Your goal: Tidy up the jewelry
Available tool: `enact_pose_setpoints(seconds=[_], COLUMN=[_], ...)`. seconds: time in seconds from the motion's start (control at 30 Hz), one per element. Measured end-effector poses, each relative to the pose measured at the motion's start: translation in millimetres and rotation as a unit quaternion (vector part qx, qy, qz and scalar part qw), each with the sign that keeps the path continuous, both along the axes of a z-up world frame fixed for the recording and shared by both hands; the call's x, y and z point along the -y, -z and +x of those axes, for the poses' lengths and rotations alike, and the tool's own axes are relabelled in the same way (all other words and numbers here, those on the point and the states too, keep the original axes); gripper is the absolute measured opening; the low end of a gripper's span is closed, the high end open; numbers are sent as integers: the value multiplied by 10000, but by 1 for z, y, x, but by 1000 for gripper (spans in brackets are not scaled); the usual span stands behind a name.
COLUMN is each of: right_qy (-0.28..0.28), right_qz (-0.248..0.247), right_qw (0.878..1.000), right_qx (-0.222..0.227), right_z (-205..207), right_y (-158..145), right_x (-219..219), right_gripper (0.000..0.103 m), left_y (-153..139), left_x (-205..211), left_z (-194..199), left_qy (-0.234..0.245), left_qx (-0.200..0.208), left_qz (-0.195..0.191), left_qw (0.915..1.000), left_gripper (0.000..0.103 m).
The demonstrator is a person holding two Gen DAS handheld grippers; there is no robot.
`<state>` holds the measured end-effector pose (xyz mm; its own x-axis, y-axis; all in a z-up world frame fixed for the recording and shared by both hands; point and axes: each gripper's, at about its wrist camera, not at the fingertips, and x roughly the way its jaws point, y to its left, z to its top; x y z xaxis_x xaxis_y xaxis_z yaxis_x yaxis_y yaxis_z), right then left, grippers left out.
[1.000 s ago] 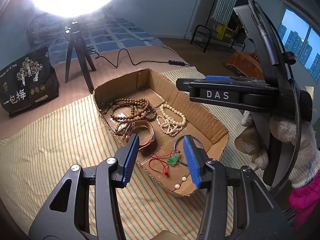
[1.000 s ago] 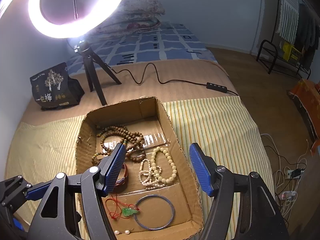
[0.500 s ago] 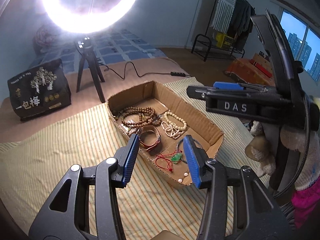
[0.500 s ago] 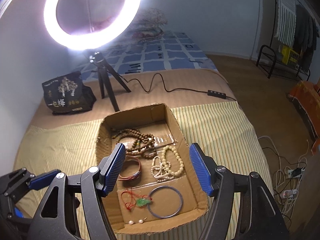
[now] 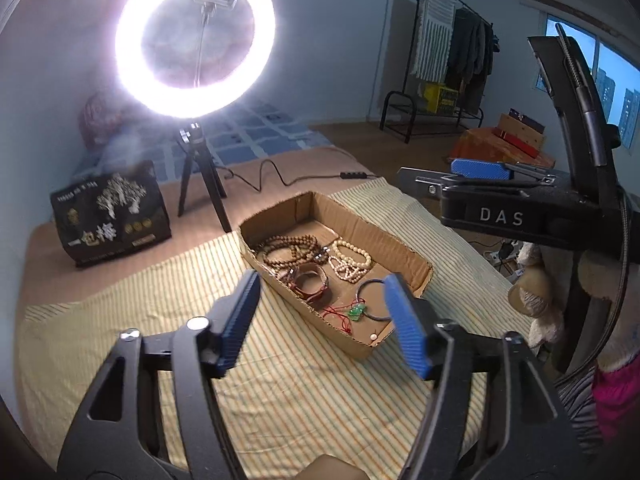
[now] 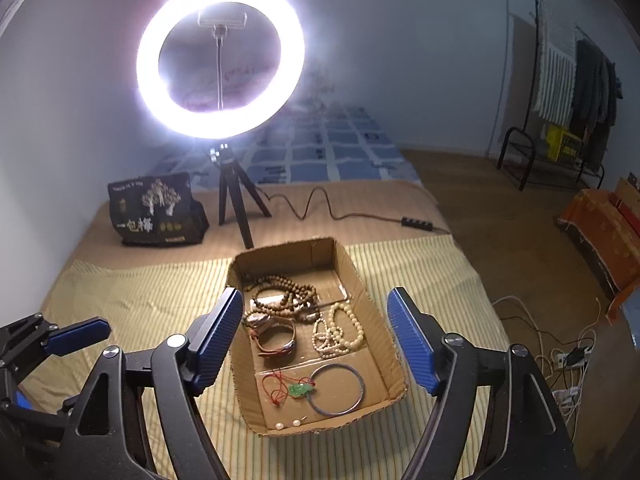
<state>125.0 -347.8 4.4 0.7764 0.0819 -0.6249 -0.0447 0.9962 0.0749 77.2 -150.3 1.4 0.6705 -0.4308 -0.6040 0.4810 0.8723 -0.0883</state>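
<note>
A shallow cardboard box (image 6: 356, 276) lies on a striped cloth and also shows in the left wrist view (image 5: 404, 252). It holds brown bead strands (image 6: 280, 296), cream bead strands (image 6: 340, 330), a red-brown leather bracelet (image 6: 276, 340), a green pendant on red cord (image 6: 300, 390), a blue bangle (image 6: 338, 390) and two pearls (image 6: 288, 424). My left gripper (image 5: 320, 320) is open and empty, held back above the cloth. My right gripper (image 6: 316, 336) is open and empty, above the box's near end.
A lit ring light on a tripod (image 6: 220, 60) stands behind the box, its cable (image 6: 340, 216) trailing right. A black printed bag (image 6: 156, 212) sits at the back left. The bed edge drops at the right, with cables (image 6: 560, 356) on the floor.
Both grippers have pulled back and risen away from the box, which now looks smaller and farther. Both stay open and empty.
</note>
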Motion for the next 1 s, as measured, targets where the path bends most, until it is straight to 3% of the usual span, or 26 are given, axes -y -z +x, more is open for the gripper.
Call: enact_pose_setpoints(seconds=[0.57, 1.0], right_qy=[253, 333], right_qz=[-217, -252], right_qw=[9965, 9938], right_qx=[769, 1027], right_z=[-39, -44], right_y=[-21, -26], right_x=[-3, -3], right_gripper=[81, 82], left_y=[-27, -32], left_x=[-17, -24], left_z=[-42, -44], left_qy=[-134, -431], left_qx=[885, 1002], left_qz=[48, 99], left_qw=[9960, 9940], left_gripper=[100, 102])
